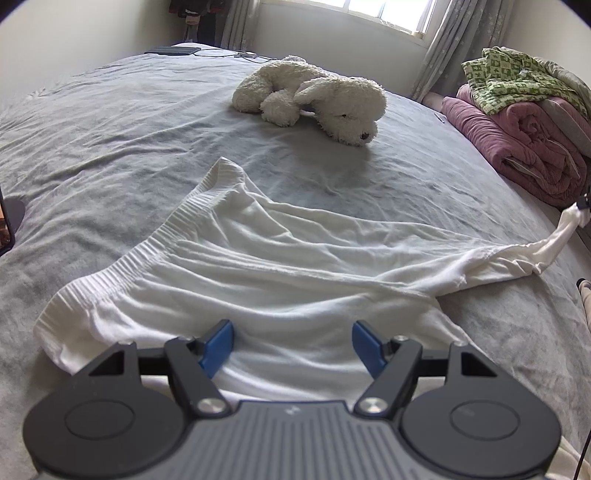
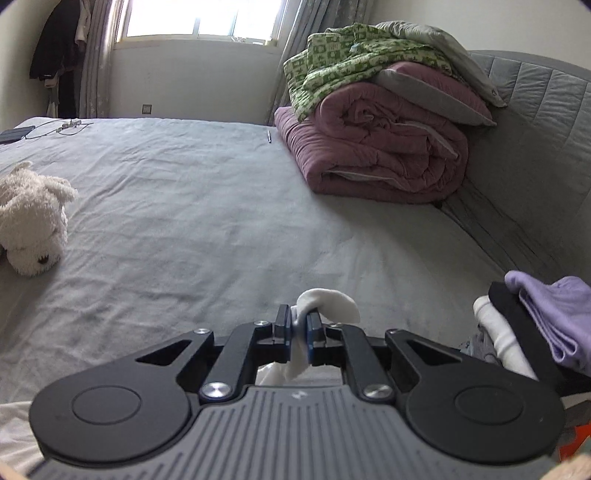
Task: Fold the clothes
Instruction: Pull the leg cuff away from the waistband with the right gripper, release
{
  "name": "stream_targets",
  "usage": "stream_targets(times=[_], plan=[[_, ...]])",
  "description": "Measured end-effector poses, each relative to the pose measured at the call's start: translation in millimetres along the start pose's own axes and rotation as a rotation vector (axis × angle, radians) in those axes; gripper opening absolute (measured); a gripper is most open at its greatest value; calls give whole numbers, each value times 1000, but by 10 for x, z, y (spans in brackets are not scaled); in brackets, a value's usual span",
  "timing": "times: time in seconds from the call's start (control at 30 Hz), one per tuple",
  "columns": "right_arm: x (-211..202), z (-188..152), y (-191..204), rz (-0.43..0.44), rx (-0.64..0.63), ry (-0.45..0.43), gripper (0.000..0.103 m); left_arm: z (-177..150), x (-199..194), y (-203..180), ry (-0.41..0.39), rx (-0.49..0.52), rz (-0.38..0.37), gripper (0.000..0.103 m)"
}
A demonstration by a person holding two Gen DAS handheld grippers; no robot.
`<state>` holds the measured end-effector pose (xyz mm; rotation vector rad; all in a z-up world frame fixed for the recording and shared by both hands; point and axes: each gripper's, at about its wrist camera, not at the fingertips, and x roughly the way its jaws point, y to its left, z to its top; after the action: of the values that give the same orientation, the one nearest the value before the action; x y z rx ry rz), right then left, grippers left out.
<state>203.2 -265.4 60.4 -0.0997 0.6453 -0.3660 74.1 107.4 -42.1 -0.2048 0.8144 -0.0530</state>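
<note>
One white garment (image 1: 266, 266) lies spread on the bed (image 1: 110, 122), its long axis running from the ribbed waistband (image 1: 155, 240) at the left of the left wrist view out to a narrow end at the right. That end is drawn into a taut strip that lifts off the sheet toward the right gripper (image 1: 583, 202), just visible at the frame's edge. The waistband edge runs diagonally, near left to farther centre.

In the right wrist view, the right gripper (image 2: 297, 332) has its blue pads pinched nearly together on a twist of the white cloth, which bunches above the tips and hangs below them. The left gripper (image 1: 291, 341) hovers over the near edge of the garment with its jaws spread wide and nothing between them.

The bed is covered by a wrinkled grey sheet. One white plush dog (image 1: 314, 96) lies on its side beyond the garment, apart from it. One rolled pink quilt (image 2: 373, 147) sits by the padded grey headboard (image 2: 535, 122), with one green patterned cloth (image 2: 347, 59) and a grey pillow (image 2: 428, 40) stacked on it. One small pile of folded clothes (image 2: 535, 325), showing white, black and lilac, sits at the right gripper's right. A curtained window (image 2: 199, 18) lights the far wall; dark clothes (image 2: 59, 44) hang in the corner.
</note>
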Motion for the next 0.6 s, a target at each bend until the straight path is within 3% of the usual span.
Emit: stream_targets(times=[0.2,0.27,0.6], plan=[[-85,-147,-41,37,-9,44,21,11,-25,-8,2,-9,-15,72],[-141,-189,-75,53,7,49,42,13,-41,-23,3,-12,-23,72],[-448,-569,-315,155,120,101,49,-34,-147,-178,-2,24,-55,72]])
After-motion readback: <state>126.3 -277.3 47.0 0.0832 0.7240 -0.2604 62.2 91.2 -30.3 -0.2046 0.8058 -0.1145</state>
